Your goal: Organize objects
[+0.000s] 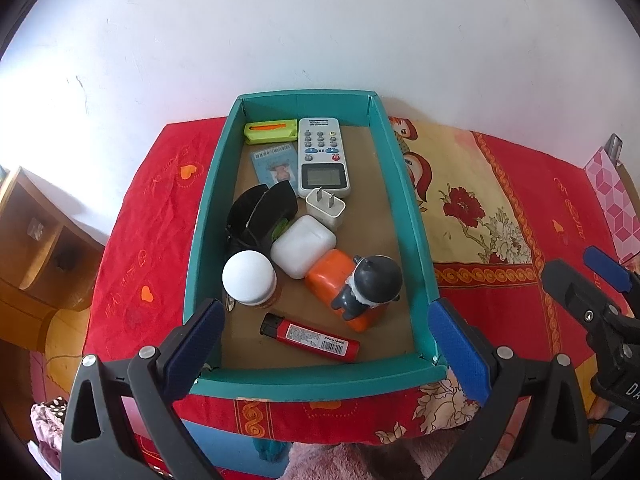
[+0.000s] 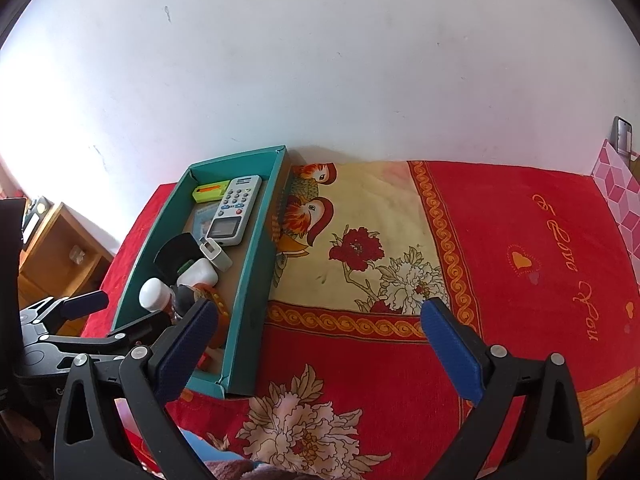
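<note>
A teal box (image 1: 416,216) sits on the red cloth and holds a white remote (image 1: 323,156), a lime-green case (image 1: 272,131), a card (image 1: 275,165), a black curved piece (image 1: 262,216), a white plug (image 1: 325,208), a white earbud case (image 1: 303,246), a white-capped bottle (image 1: 250,278), an orange toy with a grey figure (image 1: 356,288) and a red lighter (image 1: 310,337). My left gripper (image 1: 326,344) is open and empty, its fingers straddling the box's near end. My right gripper (image 2: 320,340) is open and empty over the cloth, right of the box (image 2: 256,280).
A red and yellow flowered cloth (image 2: 500,264) covers the table against a white wall. A wooden shelf unit (image 1: 36,240) stands at the left. A pink patterned box (image 2: 618,196) stands at the far right edge.
</note>
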Available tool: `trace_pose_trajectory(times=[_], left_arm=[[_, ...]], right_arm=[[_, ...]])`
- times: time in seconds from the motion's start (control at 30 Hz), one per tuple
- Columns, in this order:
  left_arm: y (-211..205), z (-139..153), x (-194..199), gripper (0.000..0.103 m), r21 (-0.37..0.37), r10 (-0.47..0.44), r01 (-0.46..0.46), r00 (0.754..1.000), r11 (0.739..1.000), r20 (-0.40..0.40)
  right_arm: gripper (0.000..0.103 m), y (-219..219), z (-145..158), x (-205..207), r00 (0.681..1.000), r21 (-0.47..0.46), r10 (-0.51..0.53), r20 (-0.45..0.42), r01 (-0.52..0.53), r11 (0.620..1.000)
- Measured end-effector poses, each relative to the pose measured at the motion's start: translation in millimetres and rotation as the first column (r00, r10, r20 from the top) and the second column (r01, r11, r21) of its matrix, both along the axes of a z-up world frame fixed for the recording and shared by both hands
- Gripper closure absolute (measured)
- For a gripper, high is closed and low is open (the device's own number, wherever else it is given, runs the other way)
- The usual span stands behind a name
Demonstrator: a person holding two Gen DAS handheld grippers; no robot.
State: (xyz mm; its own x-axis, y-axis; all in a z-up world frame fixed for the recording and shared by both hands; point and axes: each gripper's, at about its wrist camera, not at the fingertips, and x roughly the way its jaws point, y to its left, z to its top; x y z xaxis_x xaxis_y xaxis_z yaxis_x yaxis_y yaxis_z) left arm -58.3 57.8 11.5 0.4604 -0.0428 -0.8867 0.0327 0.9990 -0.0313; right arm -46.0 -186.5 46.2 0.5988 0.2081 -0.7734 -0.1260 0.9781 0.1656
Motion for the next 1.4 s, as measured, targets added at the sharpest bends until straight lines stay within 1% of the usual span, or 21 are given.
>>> trace_pose_trajectory(times=[0.27,0.4,0.57,0.97,1.4], left_arm=[[-1.8,-4.0,0.9,0.0,-0.005,-0.007,0.007,1.0,1.0,-0.02],[-2.2,-5.5,1.6,0.0,0.004,0.005,-0.005,0.999,1.0,-0.032],[-1.0,-3.1,1.8,0.0,-0.001,0.013,-0.013,1.0,1.0,-0.023],[0.3,-3.2,1.2,0.0,-0.006,0.022,-0.022,0.999,1.0,-0.033],[-1.1,-1.8,-0.3,0.0,-0.005,0.015,-0.016,0.999,1.0,-0.031]], right_arm=[[0.0,-2.7,-0.8,2.2,1.0,-0.011,-0.001,-0.006,0.001,1.0],[0.0,-3.1,-0.9,3.4,1.0,-0.018,-0.005,-0.012,0.005,1.0],[0.0,-4.2,0.0,3.8,1.0,-0.021,-0.008,-0.011,0.008,1.0],[0.0,-5.4,0.0,4.6,1.0,-0.022,-0.012,-0.012,0.012,1.0],[0.0,-5.7,0.7,4.0,1.0,-0.022,-0.012,-0.012,0.011,1.0]])
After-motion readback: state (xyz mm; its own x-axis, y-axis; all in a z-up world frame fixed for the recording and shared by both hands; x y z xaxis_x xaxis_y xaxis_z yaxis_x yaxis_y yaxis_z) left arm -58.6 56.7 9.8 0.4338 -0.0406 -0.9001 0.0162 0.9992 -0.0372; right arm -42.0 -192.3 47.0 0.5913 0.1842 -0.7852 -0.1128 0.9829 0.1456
